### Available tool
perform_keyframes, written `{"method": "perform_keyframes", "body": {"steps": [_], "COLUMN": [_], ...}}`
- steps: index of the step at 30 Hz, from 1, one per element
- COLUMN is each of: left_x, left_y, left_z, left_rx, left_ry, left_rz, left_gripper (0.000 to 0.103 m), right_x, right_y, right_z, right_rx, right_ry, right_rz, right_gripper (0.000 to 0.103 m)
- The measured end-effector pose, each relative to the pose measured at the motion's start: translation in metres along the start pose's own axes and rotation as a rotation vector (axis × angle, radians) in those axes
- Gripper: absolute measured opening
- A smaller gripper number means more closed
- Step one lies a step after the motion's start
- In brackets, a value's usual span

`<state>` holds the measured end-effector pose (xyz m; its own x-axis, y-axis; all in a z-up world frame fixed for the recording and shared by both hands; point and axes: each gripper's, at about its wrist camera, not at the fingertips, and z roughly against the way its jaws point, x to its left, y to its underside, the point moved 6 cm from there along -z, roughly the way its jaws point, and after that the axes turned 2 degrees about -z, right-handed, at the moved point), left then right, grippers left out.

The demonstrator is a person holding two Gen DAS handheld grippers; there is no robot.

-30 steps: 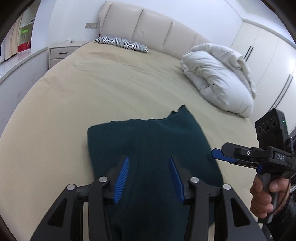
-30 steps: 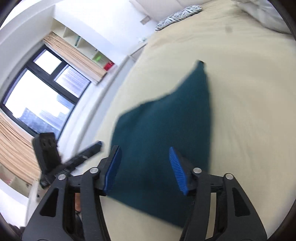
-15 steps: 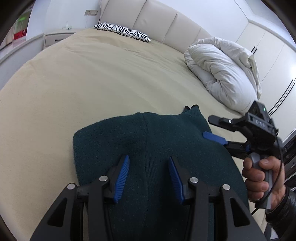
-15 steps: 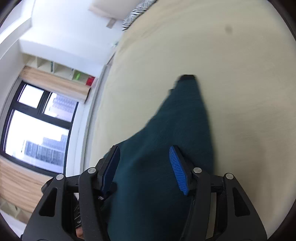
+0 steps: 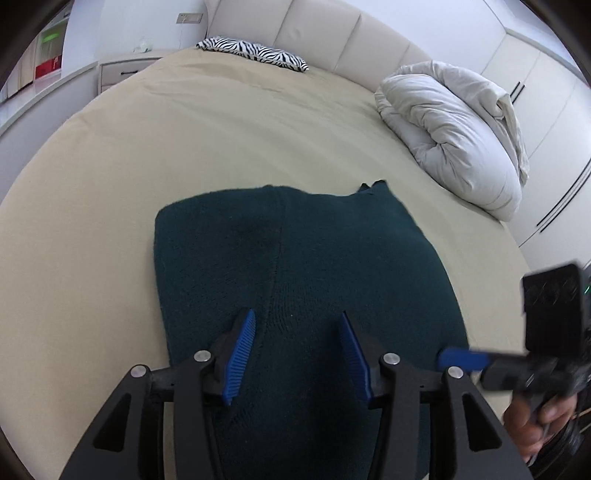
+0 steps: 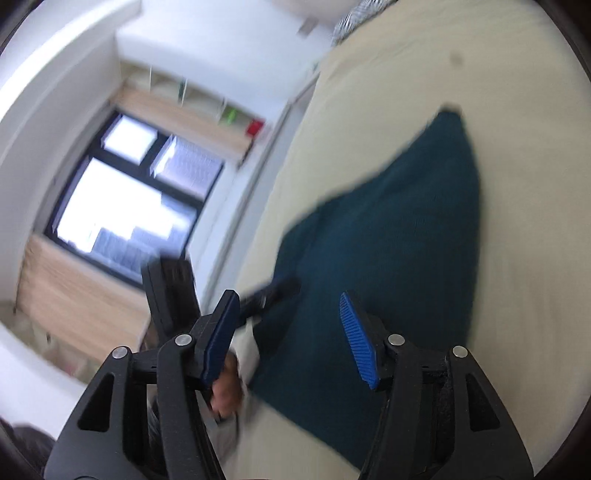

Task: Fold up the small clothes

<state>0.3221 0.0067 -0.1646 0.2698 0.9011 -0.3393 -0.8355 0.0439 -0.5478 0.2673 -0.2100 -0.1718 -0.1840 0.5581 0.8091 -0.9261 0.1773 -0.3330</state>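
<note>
From the left wrist view, a dark green knitted garment point(image 5: 303, 280) lies flat on the beige bed point(image 5: 221, 140), folded into a broad panel with a seam running down its middle. The left gripper point(image 5: 297, 354) hangs over the near part of the garment, its blue pads spread apart with the knit showing between them; its jaws have just been opening a little, and the pads press on nothing. Whether the tips touch the fabric cannot be told. At the right edge the right gripper point(image 5: 461, 358) reaches in sideways, one blue finger at the garment's near right border, with a hand point(image 5: 532, 421) below it on the handle; the picture is blurred there. Farther off on the bed lie a rolled white duvet point(image 5: 454, 129) to the right and a zebra-striped pillow point(image 5: 255, 51) by the padded headboard point(image 5: 332, 33).

From the right wrist view, which is tilted and blurred, the garment point(image 6: 388, 240) stretches away across the bed point(image 6: 517, 184) to a narrow far corner. The right gripper point(image 6: 295, 336) stands over the garment's near edge with its pads spread; its jaws have just been opening slightly, and nothing is pinched between them. The left gripper point(image 6: 273, 291) shows at the garment's left border, beyond the left pad. A window point(image 6: 125, 192) fills the left side.
</note>
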Motion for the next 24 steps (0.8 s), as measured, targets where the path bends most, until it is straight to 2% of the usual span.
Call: {"method": "perform_keyframes", "body": {"steps": [2, 3, 5, 9, 11, 12, 15, 16, 17, 19, 24], "left_x": [0.002, 0.001, -0.001, -0.004, -0.006, -0.007, -0.008, -0.008, -0.006, 0.008, 0.066], "left_y": [0.0, 0.001, 0.001, 0.001, 0.002, 0.002, 0.0, -0.001, -0.003, -0.004, 0.009], "left_z": [-0.001, -0.002, -0.002, -0.002, -0.001, 0.001, 0.017, 0.025, 0.037, 0.053, 0.042], "left_rx": [-0.001, 0.0, -0.001, -0.01, -0.013, -0.014, -0.028, -0.048, -0.083, -0.13, -0.054], "left_ry": [-0.002, -0.011, -0.028, -0.044, -0.049, -0.05, -0.054, -0.055, -0.058, -0.065, 0.0], "left_rz": [0.011, 0.003, -0.016, -0.027, -0.034, -0.037, -0.027, -0.028, -0.029, 0.006, 0.21], "left_gripper": [0.05, 0.05, 0.05, 0.05, 0.051, 0.051, 0.052, 0.057, 0.067, 0.076, 0.074], "right_x": [-0.019, -0.023, -0.022, -0.01, -0.004, -0.008, -0.027, -0.027, -0.031, -0.04, -0.05], "right_y": [0.012, 0.014, 0.02, 0.034, 0.025, 0.024, 0.012, 0.011, 0.01, 0.01, 0.002], "right_z": [-0.007, -0.004, 0.011, 0.043, 0.055, 0.063, 0.071, 0.07, 0.07, 0.071, 0.057], "right_rx": [0.035, 0.023, 0.004, -0.073, -0.118, -0.144, -0.165, -0.166, -0.166, -0.159, -0.143], "right_ry": [-0.036, -0.056, -0.07, -0.03, -0.012, 0.02, 0.065, 0.084, 0.103, 0.124, 0.16], "right_rz": [-0.061, -0.095, -0.112, -0.068, -0.063, -0.065, -0.102, -0.109, -0.11, -0.108, -0.136], "right_gripper": [0.05, 0.045, 0.046, 0.057, 0.063, 0.07, 0.072, 0.072, 0.072, 0.074, 0.077]}}
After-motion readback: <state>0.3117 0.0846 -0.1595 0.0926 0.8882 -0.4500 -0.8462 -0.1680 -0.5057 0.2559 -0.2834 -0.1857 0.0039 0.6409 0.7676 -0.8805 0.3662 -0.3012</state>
